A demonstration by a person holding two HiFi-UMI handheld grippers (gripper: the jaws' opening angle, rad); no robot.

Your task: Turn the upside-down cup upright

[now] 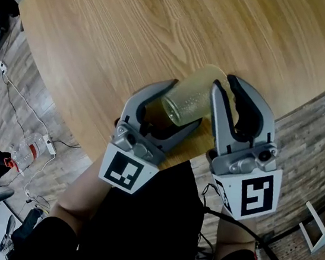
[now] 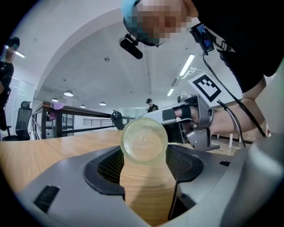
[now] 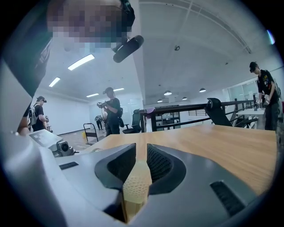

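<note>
Head view starts nearest the person, where both grippers reach out over the near edge of the round wooden table (image 1: 135, 26). The left gripper (image 1: 184, 103) is released. Its jaws stand wide around the closed end of the cup (image 1: 192, 97), and a dark gap shows along one side, so it does not seem to be pressing. The right gripper (image 1: 224, 84) is clenched on the cup's wall at its far, open end. The cup lies tipped on its side between the two tools, just inside the table's near edge, with its base pointing back toward the person. It is neither inverted nor upright.

The cup is translucent, yellowish and empty, and it looks like thin plastic. It is probably light and a little springy, so a hard squeeze could buckle the wall. Its dimpled skin should give the pads some purchase. The pinch at the rim is likely enough to swing it round, but a hold across the body would be steadier.

Left gripper view alone shows the round base face-on, with a small central dot and bare wood below it. Right gripper view alone shows the thin dimpled strip of wall nipped between nearly closed pads. Only the head view gives the cup's whole tilt. No view settles whether any part of it touches the table.
</note>
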